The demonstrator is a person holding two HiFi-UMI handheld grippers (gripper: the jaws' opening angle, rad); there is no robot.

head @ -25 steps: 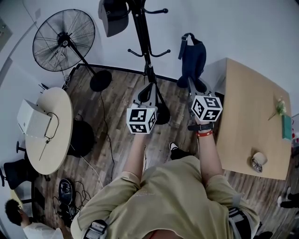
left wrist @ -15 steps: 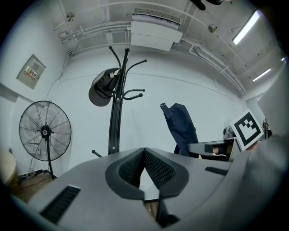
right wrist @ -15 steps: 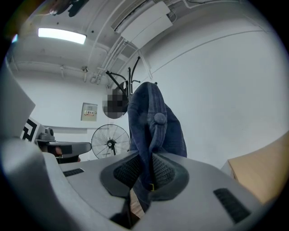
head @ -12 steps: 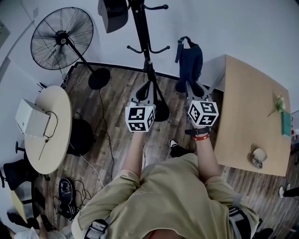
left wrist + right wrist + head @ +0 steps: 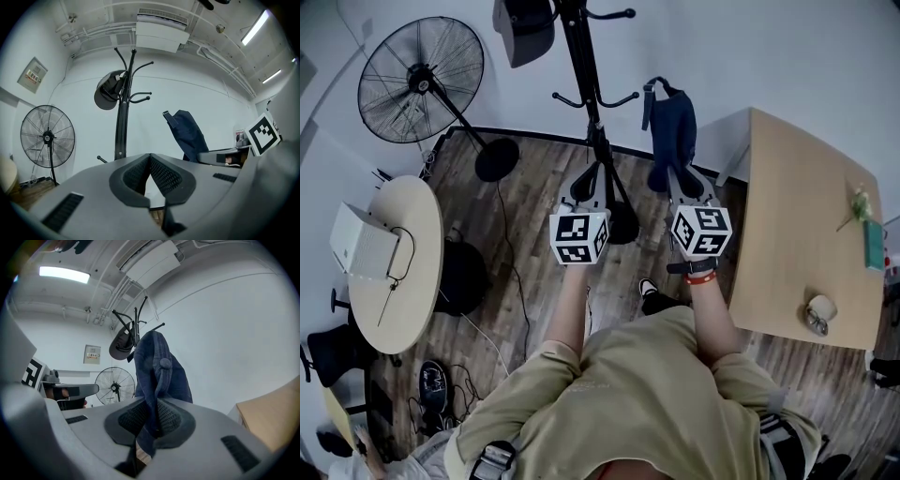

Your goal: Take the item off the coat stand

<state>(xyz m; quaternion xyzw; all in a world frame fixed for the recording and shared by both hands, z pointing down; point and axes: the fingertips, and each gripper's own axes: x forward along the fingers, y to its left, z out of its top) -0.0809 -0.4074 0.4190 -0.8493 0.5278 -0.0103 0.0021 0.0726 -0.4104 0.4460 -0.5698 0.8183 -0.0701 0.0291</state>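
Right gripper (image 5: 677, 178) jaws clamped on navy fabric item (image 5: 673, 127), off and beside coat stand (image 5: 586, 84); left gripper (image 5: 591, 183) jaws together, empty.

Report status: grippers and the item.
Right gripper shut on blue cap, clear of coat stand. Left gripper shut, empty. Nothing in the way.
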